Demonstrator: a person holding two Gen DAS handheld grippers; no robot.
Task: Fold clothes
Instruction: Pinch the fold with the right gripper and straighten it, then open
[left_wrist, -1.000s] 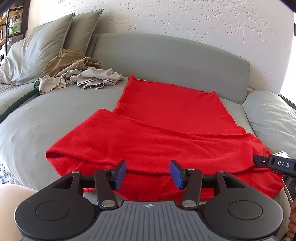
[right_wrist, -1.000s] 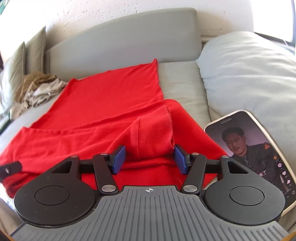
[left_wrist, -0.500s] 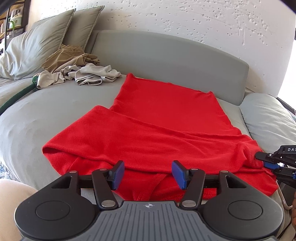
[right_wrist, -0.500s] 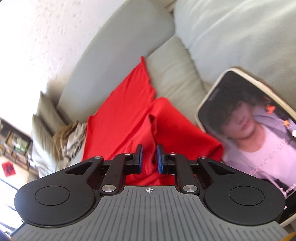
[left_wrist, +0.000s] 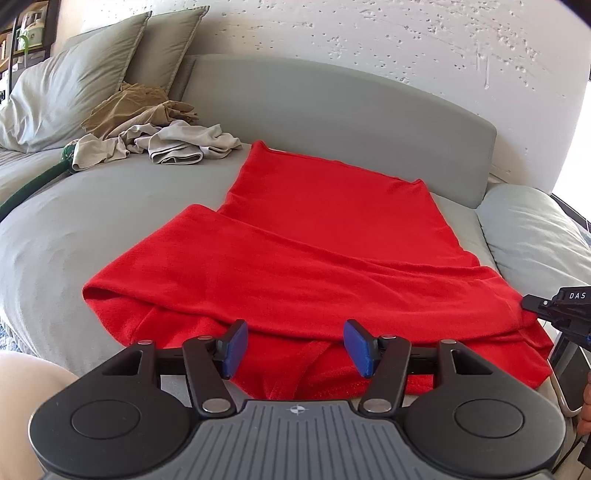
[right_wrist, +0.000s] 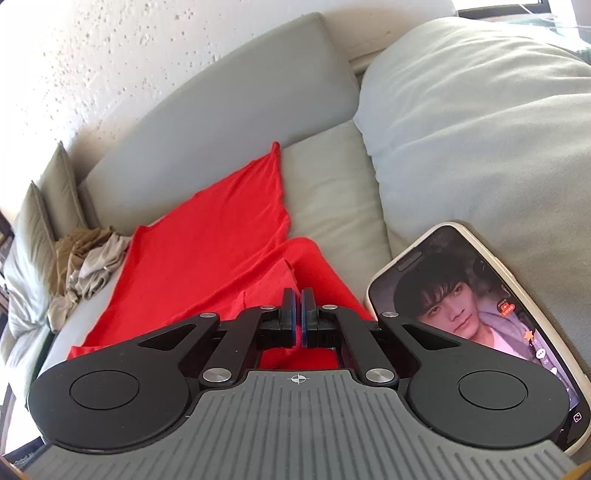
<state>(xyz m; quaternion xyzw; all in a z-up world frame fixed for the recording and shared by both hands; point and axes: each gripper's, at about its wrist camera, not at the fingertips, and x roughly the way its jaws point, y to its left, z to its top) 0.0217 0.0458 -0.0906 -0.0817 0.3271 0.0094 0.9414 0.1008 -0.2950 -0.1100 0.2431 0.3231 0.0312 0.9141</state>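
Two claws are on duty: my right gripper (right_wrist: 297, 317) has just pressed its blue pads together on a raised fold at the right edge of the soft red knit garment (left_wrist: 321, 258), pinching it, by my reading, so that side can be lifted for a fold. My left gripper (left_wrist: 295, 347) stands spread over the near hem, gripping nothing, presumably waiting to take its own corner. The garment lies flat across the grey upholstered sofa (left_wrist: 92, 221), sleeve doubled across its body.

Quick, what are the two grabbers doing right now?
Left gripper: open, holding nothing, above the red cloth.
Right gripper: its jaws have just been closing and are now shut on a fold of the red cloth.
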